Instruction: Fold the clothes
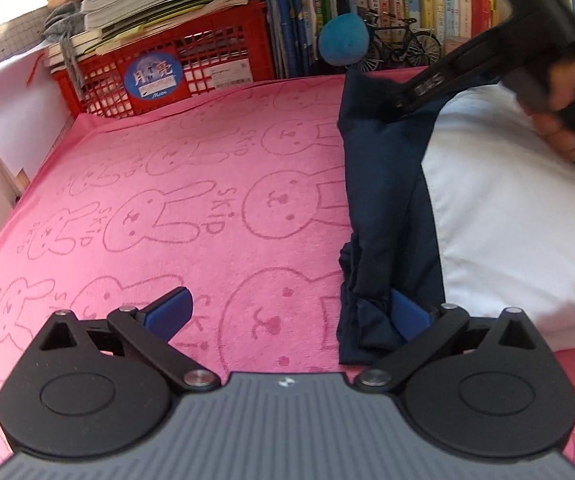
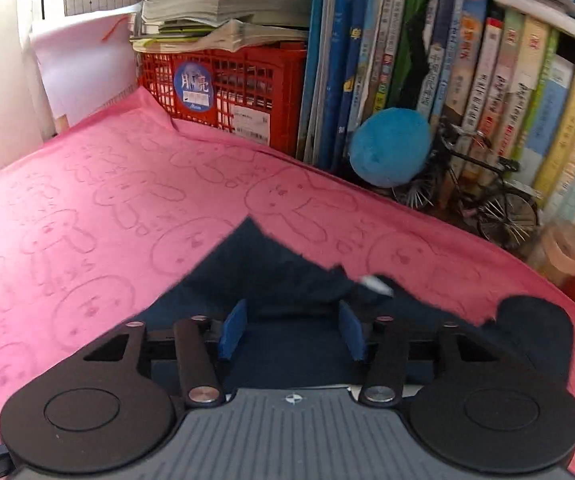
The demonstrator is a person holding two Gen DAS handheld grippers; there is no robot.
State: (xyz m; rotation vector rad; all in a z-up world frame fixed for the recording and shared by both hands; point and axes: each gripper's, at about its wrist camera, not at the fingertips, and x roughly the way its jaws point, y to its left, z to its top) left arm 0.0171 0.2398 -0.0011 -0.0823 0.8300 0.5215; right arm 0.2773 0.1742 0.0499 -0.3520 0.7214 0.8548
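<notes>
Navy sleeve (image 1: 379,216) — half-hiding left gripper (image 1: 287,312) pad

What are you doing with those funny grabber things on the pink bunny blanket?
A person is folding a navy and white garment on the pink bunny towel, with tongs in each hand. The left tongs are wide open at the near corner of the navy part, one blue pad tucked against the bunched cloth. The right tongs are open too, resting over the far navy edge. The fold is not finished yet. Books and a red crate sit behind.
</notes>
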